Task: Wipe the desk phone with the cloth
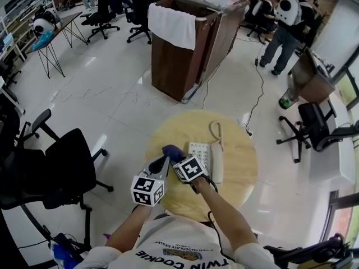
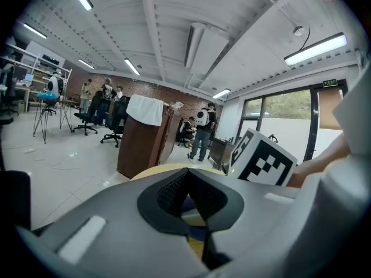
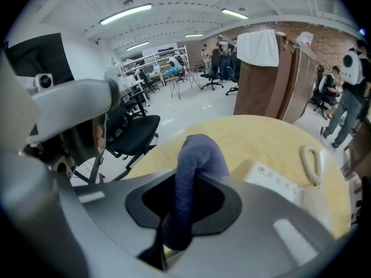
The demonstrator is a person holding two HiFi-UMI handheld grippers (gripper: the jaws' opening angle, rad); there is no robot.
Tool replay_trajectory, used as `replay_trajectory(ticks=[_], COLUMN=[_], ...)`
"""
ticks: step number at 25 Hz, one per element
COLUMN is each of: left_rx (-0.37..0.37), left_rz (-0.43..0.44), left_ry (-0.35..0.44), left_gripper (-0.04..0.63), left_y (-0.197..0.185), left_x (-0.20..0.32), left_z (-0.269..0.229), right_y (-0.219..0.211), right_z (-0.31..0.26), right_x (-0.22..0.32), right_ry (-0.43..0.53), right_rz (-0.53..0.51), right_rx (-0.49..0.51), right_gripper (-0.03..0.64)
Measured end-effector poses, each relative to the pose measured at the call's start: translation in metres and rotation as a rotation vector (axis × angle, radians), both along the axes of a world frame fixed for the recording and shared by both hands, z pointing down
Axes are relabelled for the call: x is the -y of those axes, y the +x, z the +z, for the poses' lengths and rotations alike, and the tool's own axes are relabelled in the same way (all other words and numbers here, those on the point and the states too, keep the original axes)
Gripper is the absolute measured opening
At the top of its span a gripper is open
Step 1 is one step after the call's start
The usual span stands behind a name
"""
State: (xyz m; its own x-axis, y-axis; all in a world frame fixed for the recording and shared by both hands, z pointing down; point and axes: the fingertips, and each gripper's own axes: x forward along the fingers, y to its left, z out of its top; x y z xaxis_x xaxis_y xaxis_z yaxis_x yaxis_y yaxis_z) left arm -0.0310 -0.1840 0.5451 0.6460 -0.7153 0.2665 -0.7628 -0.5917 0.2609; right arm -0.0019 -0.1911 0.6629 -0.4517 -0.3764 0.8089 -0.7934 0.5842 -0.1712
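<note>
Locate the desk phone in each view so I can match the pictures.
Head view: desk phone just below centre, on the round table.
Left gripper view: not in it.
Right gripper view: lower right.
Shared landmark: brown lectern draped in white.

Soft, fuzzy blue cloth [image 3: 194, 155], matt. Smooth white plastic desk phone [image 1: 201, 157], a little shiny. Round pale wooden table [image 1: 238, 170], smooth and matt. Glossy white floor [image 1: 112, 102], smooth, full of bright reflections.

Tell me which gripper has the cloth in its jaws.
The right gripper: the blue cloth is clamped between its jaws and rises past their tips. The left gripper has its jaws together with no cloth between them.
</note>
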Motion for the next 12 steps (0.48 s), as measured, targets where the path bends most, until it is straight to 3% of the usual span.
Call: replay_trajectory(ticks=[12], left_rx=[-0.012], left_rz=[-0.009], left_ry=[0.010], left_gripper=[-0.008], left_y=[-0.001], left_x=[-0.008], left_z=[-0.004], right_y=[-0.020], right_z=[-0.015], right_x=[-0.053], right_ry=[0.072], right_rz=[-0.097], right_rx=[-0.017], right_gripper=[0.067])
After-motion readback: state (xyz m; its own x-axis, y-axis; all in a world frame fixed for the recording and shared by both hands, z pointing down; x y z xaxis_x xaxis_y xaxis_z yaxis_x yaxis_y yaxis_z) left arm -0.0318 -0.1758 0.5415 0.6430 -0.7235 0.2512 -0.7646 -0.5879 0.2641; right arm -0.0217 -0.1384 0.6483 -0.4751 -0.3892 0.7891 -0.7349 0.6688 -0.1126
